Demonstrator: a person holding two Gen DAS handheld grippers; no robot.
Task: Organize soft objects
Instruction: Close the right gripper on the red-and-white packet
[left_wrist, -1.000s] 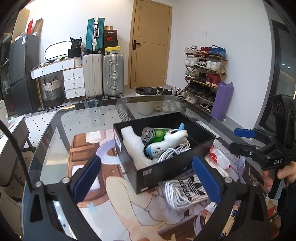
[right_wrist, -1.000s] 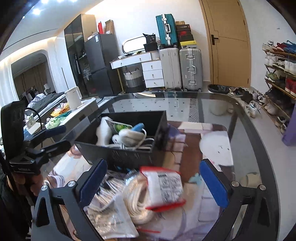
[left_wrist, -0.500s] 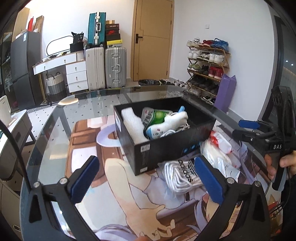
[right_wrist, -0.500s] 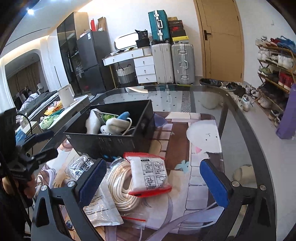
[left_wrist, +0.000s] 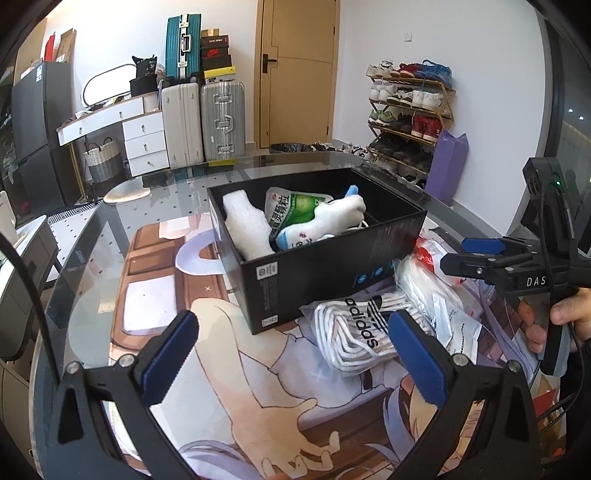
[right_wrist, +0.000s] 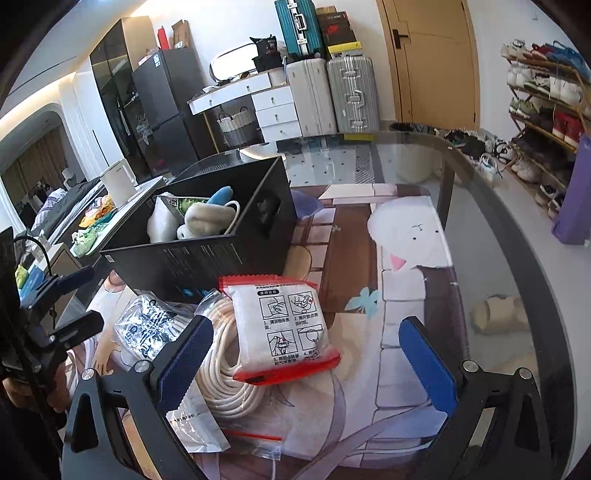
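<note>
A black box on the table holds a white roll, a green packet and a white plush toy. In front of it lies a clear Adidas bag of white cord. My left gripper is open and empty, short of that bag. A red-edged white pack rests on a bagged coil of cream rope. My right gripper is open, its fingers either side of the pack and not touching it. It also shows as the right gripper from the left wrist.
The glass table carries a printed mat; its curved edge runs along the right. My left gripper, held by a hand, is beside the Adidas bag. Suitcases, drawers, a door and a shoe rack stand beyond.
My right gripper has moved in towards the red-edged pack, which now looks larger and sits between its fingers. The left view has shifted slightly, with the box higher in frame.
</note>
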